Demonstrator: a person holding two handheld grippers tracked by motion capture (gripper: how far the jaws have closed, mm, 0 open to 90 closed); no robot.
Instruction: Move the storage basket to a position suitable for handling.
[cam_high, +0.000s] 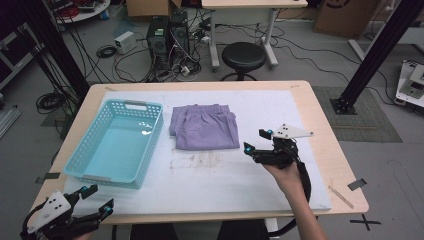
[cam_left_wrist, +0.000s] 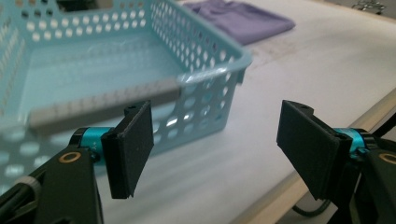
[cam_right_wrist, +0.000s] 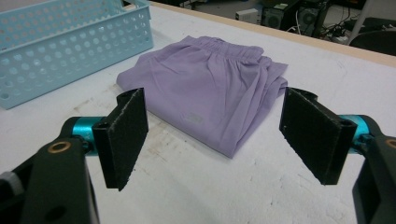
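A folded purple garment (cam_high: 205, 127) lies on the white mat in the middle of the table, just right of a light blue perforated basket (cam_high: 116, 141). The basket holds nothing. My right gripper (cam_high: 256, 140) hovers open a short way right of the garment's near right corner; in the right gripper view the garment (cam_right_wrist: 210, 100) lies ahead between the wide-apart jaws of the right gripper (cam_right_wrist: 219, 140). My left gripper (cam_high: 98, 199) is open at the table's near left corner, in front of the basket (cam_left_wrist: 116, 70). In its own view the left gripper (cam_left_wrist: 219, 149) holds nothing.
The white mat (cam_high: 220, 170) covers most of the wooden table (cam_high: 345, 165). Beyond the far edge stand a black stool (cam_high: 243, 56), computer towers (cam_high: 167, 35) and tangled cables on the floor. Black frame posts (cam_high: 380, 50) rise at both sides.
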